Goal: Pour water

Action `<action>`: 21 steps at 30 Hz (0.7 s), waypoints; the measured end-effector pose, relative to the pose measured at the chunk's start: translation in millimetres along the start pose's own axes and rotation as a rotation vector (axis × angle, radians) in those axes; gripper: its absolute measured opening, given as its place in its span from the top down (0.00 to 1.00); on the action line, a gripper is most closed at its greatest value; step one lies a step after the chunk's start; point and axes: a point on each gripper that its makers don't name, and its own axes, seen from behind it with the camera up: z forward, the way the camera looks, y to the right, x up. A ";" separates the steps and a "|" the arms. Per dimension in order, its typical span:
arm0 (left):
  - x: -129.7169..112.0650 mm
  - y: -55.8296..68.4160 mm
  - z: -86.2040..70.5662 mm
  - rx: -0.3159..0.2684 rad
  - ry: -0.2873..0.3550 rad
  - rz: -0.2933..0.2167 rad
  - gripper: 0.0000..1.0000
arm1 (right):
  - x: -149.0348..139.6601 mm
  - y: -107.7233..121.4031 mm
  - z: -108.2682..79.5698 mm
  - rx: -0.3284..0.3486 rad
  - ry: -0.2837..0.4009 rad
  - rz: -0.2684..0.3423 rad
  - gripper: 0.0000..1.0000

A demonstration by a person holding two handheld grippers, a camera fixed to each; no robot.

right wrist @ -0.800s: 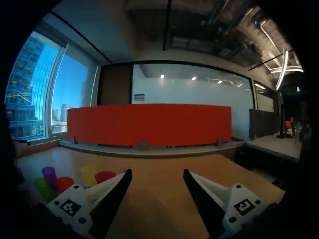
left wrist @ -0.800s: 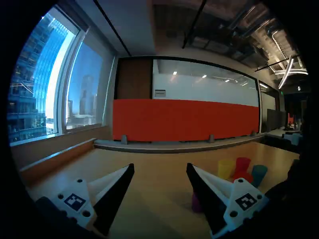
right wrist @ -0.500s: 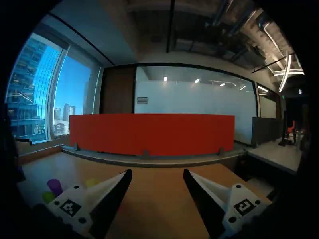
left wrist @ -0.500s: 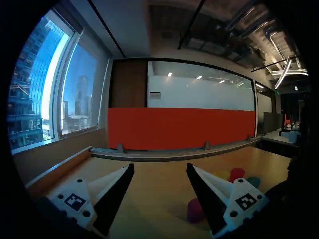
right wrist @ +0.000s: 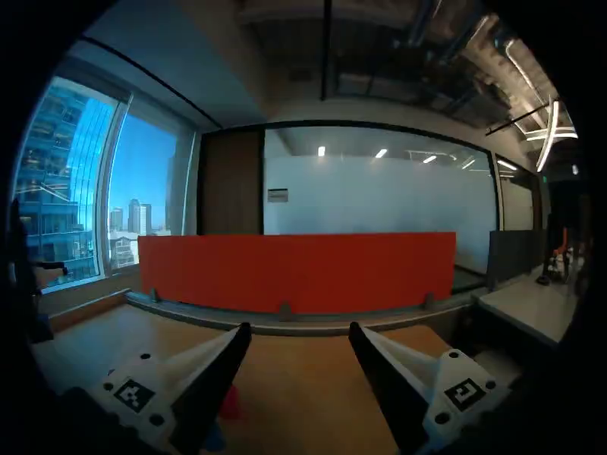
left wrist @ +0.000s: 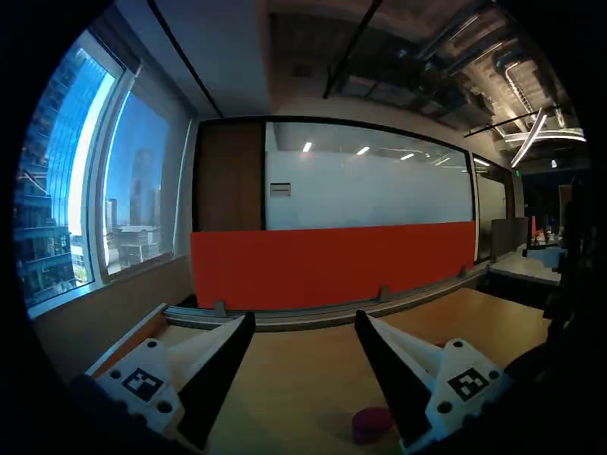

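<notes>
Magenta cup (left wrist: 370,423) beneath left tool (left wrist: 303,317)

Spread, empty tool (right wrist: 300,356) above table (right wrist: 303,394)

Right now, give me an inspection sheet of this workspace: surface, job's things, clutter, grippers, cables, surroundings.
Surface: wooden table, bare between the fingers.
Job's things: magenta cup and part of a red cup, each low beside a finger; no water seen.
Clutter: nothing seen.
Grippers: left gripper open, empty; right gripper open, empty.
Cables: nothing seen.
Surroundings: orange divider at the table's far edge, window with city towers, frosted glass wall.
</notes>
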 end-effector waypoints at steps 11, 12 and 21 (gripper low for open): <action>-7.4 22.8 3.5 -0.103 -0.028 -0.009 0.03 | -6.1 -15.8 -0.1 0.097 -0.024 -0.017 0.00; -7.4 26.7 3.8 -0.119 -0.029 -0.013 0.03 | -5.3 -18.8 -0.6 0.114 -0.023 -0.019 0.00; 7.2 66.1 -0.5 -0.303 -0.004 -0.058 0.02 | 9.1 -52.6 -8.0 0.293 0.000 -0.043 0.00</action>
